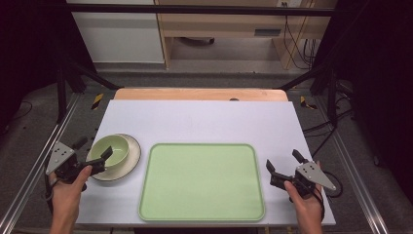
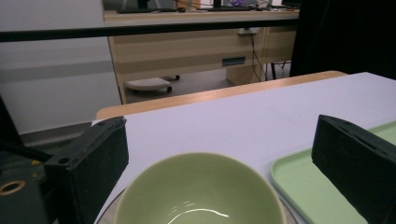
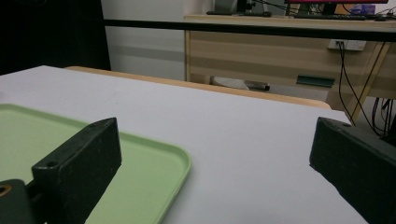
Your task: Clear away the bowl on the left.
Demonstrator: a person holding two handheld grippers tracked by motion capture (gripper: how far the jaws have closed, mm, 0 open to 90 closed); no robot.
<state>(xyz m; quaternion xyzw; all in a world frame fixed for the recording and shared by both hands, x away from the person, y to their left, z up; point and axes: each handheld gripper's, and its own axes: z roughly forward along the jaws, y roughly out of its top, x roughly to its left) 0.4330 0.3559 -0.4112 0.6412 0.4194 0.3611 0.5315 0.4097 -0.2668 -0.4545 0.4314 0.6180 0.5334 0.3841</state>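
Reaching in from the left edge of the white table, the left gripper has its jaws spread wide around the near-left side of the green bowl, one jaw beyond the rim and the other lying over the near rim; contact can't be confirmed from the high view. In the left gripper view the bowl sits low between the two black jaws, gap on both sides, nothing clamped. Bowl stands upright on a cream saucer, at the table's left side, just beside the left edge of the green tray; saucer and tray look close, touching or not is unclear. Tray is flat, centre-front of the table, bare surface. Its corner shows at the right in the left gripper view. Right gripper hovers at the table's right side, just off the tray's right edge, jaws wide apart, holding nothing. In the right gripper view, bare white table lies between the jaws, with the tray's rim near the left jaw. Left hand and right hand grip the handles from the bottom edge. Wooden table edge shows past the white top; desk and cables beyond.
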